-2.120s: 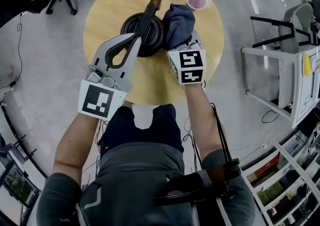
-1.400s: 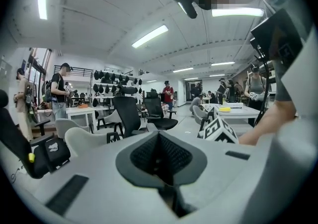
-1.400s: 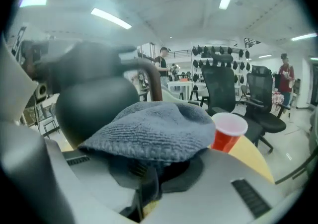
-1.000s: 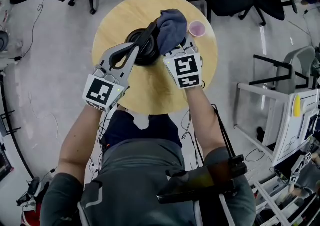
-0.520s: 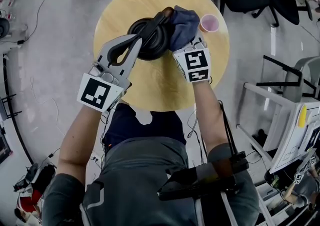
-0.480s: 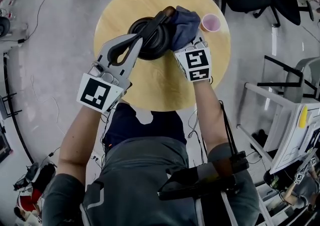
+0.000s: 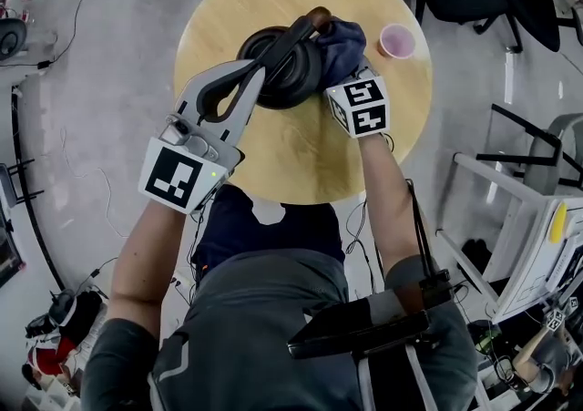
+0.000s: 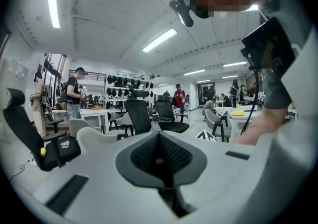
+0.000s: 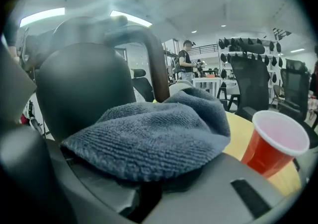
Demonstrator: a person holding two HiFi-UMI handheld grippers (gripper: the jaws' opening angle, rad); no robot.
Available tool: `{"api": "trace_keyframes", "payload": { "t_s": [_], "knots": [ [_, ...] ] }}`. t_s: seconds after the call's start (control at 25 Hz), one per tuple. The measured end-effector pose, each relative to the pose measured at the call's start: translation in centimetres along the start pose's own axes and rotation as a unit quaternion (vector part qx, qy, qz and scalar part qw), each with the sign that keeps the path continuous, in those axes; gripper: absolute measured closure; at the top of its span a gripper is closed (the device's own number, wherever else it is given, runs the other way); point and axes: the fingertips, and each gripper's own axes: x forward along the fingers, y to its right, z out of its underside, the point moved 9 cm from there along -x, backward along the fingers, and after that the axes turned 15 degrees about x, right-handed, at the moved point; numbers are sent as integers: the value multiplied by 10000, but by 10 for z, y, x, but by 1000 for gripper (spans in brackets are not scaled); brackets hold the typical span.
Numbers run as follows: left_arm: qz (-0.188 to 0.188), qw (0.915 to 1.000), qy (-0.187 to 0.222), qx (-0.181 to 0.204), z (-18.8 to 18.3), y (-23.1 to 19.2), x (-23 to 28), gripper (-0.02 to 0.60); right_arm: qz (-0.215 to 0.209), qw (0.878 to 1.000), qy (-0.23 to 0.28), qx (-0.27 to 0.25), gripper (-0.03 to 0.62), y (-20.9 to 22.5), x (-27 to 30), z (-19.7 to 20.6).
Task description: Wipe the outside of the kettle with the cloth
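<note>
against the kettle (image 9: 79, 89), right tongs (image 9: 146, 193) clamp cloth (image 9: 159, 133).

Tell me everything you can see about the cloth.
The cloth is blue-grey looped terry, soft and bunched into a rounded wad. The right gripper has its jaws clamped on the cloth's lower edge. The wad is pressed against the right side of the dark kettle, close beside the handle.

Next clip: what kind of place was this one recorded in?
Most likely an open-plan office or lab: rolling office chairs and white desks fill the room, strip lights run along the ceiling, and several people stand about in the background.
</note>
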Motion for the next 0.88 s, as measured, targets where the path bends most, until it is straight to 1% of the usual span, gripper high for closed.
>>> {"api": "trace_keyframes", "payload": {
  "t_s": [0.12, 0.2, 0.56, 0.68, 0.72, 0.8, 0.88],
  "knots": [
    [-29, 10000, -61, 15, 1, 2, -2, 572, -30, 9994, -241, -256, 546, 0, 4, 2],
    [-39, 10000, -60, 7, 1, 2, -1, 572, -37, 9987, -376, -335, 546, 2, 5, 1],
    [-130, 9999, -75, 21, 1, 1, -1, 572, -25, 9968, -674, -427, 548, 1, 11, 1],
    [-93, 9999, -104, -67, 0, 3, -1, 572, 13, 9954, -856, -433, 548, 1, 9, 2],
    [-78, 9999, -135, -35, -2, 4, -1, 572, 42, 9950, -909, -418, 548, 0, 8, 4],
    [-51, 9993, -260, 282, -5, 2, 1, 572, 104, 9944, -997, -320, 546, 0, 10, 3],
    [45, 9984, -212, 530, -9, -2, 6, 572, 218, 9933, -1122, -140, 546, 1, 8, 1]
  ]
}}
